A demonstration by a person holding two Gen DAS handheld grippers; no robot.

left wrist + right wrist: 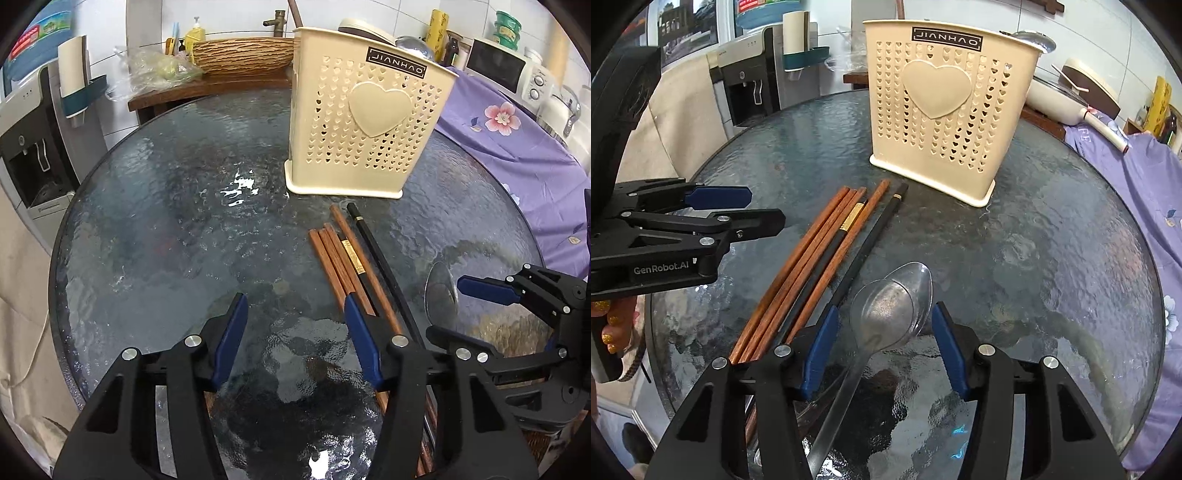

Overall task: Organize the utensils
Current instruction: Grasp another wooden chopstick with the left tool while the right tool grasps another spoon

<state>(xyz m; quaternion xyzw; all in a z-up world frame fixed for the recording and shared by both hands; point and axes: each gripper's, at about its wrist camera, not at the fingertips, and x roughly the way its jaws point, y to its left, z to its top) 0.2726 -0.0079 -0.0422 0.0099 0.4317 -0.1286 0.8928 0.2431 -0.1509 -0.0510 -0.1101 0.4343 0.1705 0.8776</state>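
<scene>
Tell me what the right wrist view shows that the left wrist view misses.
Only the right wrist view shows two stacked spoons whole, bowls lying between the open right tongs, and all the chopsticks unobstructed.

Only the left wrist view shows the microwave and basin behind the table; its left tongs are open, over bare glass.

Both show the cream holder standing on the glass table, chopsticks lying in front of it.

on the worktop (1052,229) lay four brown chopsticks (798,266), two black chopsticks (875,229) and two spoons (886,314); one cream utensil holder (938,110) stood toward its far edge.
</scene>
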